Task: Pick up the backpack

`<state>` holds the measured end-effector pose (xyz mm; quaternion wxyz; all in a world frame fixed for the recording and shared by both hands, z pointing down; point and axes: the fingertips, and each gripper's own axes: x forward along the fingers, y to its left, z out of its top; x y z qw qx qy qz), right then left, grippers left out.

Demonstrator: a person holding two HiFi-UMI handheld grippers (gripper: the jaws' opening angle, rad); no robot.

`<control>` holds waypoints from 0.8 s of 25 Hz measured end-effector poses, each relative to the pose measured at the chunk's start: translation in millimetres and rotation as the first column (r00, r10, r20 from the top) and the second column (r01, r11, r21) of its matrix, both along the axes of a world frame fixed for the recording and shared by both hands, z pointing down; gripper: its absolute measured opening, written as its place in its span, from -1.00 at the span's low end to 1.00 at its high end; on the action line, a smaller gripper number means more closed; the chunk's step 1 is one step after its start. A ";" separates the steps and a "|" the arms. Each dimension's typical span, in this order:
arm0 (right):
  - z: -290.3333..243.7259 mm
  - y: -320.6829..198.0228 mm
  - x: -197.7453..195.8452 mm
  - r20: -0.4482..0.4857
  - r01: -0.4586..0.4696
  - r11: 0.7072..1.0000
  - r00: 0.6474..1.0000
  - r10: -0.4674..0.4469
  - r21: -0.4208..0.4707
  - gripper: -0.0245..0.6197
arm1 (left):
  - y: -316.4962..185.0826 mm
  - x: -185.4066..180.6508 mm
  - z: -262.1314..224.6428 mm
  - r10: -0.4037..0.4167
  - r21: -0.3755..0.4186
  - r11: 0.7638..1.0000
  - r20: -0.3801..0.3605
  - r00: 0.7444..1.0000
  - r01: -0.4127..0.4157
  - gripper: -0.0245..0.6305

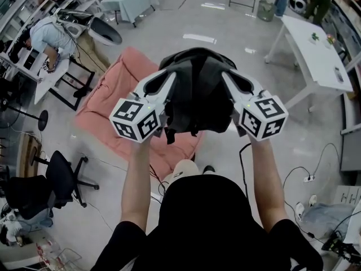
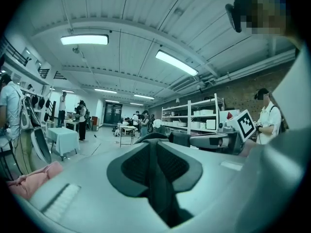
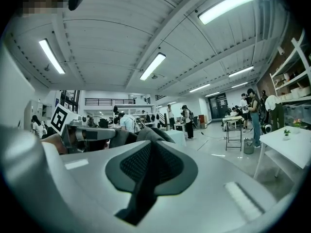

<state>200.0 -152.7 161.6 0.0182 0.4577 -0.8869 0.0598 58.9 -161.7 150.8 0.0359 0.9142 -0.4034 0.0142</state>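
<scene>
While left gripper (image 1: 171, 79) and right gripper (image 1: 225, 78) clamp only backpack (image 1: 196, 89) fabric above the pink cushion (image 1: 107, 109), slipping cloth could drop it.

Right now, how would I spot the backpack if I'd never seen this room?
Find the big pink cushion on the floor. Above it, the left gripper and right gripper hold up the backpack between them. It's dark and floppy, unlike the white grippers and pink cushion.
</scene>
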 end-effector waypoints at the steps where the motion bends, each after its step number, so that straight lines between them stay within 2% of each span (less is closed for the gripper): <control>1: -3.1 0.5 -1.8 0.002 0.002 1.000 1.000 -0.002 0.007 -0.81 | 0.6 -1.7 -3.5 -0.002 0.008 1.000 -0.001 1.000 0.002 -0.77; 8: -18.5 -1.7 -6.7 0.005 0.015 0.999 1.000 -0.015 0.034 -0.81 | -0.8 -7.4 -20.3 -0.008 0.027 1.000 -0.006 1.000 0.008 -0.77; 20: -12.9 6.8 -2.4 -0.015 0.014 0.999 1.000 -0.014 0.033 -0.81 | 6.1 -4.2 -13.0 -0.003 0.011 1.000 -0.018 1.000 0.003 -0.77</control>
